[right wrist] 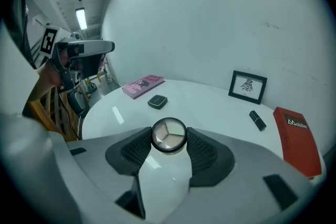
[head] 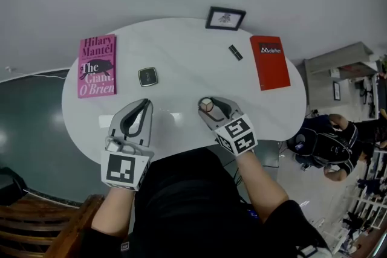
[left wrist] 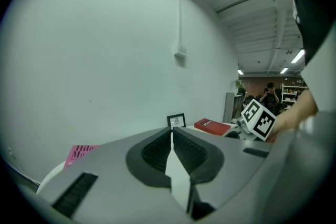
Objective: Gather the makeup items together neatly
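A round eyeshadow pot (head: 206,104) with 3 shades is being squeezed between the jaws of the right gripper (right wrist: 169,140), over the near side of the white table (head: 181,45). The jaws of the left gripper (left wrist: 172,136) are being pressed together with nothing between them. A black square compact (head: 147,76) and a black lipstick (head: 235,52) are being seen farther back, well apart.

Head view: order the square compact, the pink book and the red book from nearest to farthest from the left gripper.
From the left gripper:
1. The square compact, just beyond its tips.
2. The pink book, farther out, to the left.
3. The red book, far across on the right side.
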Tool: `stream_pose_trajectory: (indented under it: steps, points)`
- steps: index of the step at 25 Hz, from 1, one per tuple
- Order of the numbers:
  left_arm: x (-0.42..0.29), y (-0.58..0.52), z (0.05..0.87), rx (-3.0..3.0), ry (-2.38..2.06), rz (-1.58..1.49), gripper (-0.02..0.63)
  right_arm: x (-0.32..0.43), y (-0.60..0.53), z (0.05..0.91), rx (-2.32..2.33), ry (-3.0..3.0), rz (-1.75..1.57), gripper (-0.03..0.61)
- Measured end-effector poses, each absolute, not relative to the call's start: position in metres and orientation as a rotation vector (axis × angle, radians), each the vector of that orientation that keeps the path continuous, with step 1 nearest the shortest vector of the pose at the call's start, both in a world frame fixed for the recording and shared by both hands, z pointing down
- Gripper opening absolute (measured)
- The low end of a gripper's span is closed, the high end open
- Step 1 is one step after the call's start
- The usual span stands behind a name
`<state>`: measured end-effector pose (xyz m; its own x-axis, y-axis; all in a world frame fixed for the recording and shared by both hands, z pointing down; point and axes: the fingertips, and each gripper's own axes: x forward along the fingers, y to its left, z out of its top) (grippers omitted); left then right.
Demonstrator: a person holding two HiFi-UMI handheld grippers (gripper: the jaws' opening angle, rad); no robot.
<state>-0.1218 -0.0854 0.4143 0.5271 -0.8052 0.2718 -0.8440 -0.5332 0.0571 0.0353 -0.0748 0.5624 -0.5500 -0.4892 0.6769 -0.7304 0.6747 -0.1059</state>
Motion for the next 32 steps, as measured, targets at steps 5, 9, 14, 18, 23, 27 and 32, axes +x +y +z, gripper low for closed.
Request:
stream_pose_trajectory:
  steps: [5, 9, 14, 18, 23, 27, 32]
  points:
    - [-0.14, -0.086, 0.411, 2.537, -1.461, 0.289, 0.023, 0.021, -0.092, 0.545, 0.897, -2.292, 0.477, 0.219]
    - [-0.151, -0.091, 0.415, 2.49, -1.503, 0.3, 0.023, 0.012, -0.11, 0.541, 0.849, -2.307, 0.454, 0.219]
    - [-0.16, -0.104, 0.422, 2.406, -1.564, 0.31, 0.023, -0.007, -0.138, 0.546, 0.747, -2.335, 0.429, 0.219]
    - [-0.162, -0.108, 0.432, 2.34, -1.594, 0.3, 0.023, -0.029, -0.159, 0.556, 0.645, -2.36, 0.404, 0.219]
    - [-0.173, -0.11, 0.449, 2.275, -1.621, 0.321, 0.023, -0.052, -0.177, 0.582, 0.552, -2.36, 0.394, 0.219]
    - [-0.181, -0.112, 0.459, 2.229, -1.641, 0.346, 0.023, -0.06, -0.19, 0.607, 0.52, -2.339, 0.413, 0.219]
    - [-0.19, -0.112, 0.471, 2.162, -1.658, 0.382, 0.023, -0.062, -0.2, 0.632, 0.501, -2.311, 0.432, 0.219]
